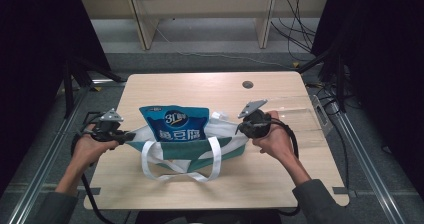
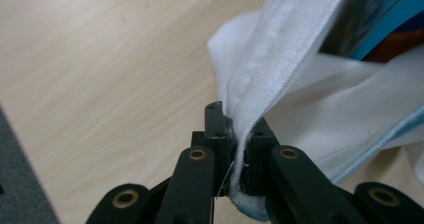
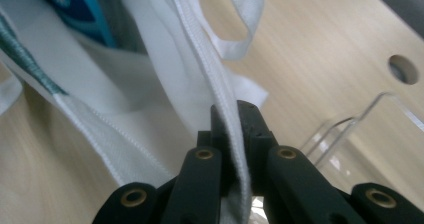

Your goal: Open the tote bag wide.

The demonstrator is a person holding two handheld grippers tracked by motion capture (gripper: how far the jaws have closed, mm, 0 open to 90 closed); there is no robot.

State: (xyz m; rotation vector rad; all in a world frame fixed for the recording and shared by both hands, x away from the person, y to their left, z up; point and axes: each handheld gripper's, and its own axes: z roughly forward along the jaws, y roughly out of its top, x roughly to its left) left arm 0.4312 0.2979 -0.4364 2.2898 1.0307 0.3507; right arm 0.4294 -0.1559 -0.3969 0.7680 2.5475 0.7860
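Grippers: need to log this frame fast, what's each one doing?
Left gripper: shut on the tote bag, clamping its white edge.
Right gripper: shut on the tote bag's opposite white edge.

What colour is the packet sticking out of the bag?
Blue, with white writing. The packet shows best in the high view.

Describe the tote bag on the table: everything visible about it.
The tote bag is soft woven cloth, white with a teal front panel and two white strap handles drooping over its front. It rests on the wooden table, mouth up and held open. A blue pouch with white lettering stands inside, sticking out above the rim. The left gripper is shut on the stitched rim at one end, the right gripper on the rim at the other.
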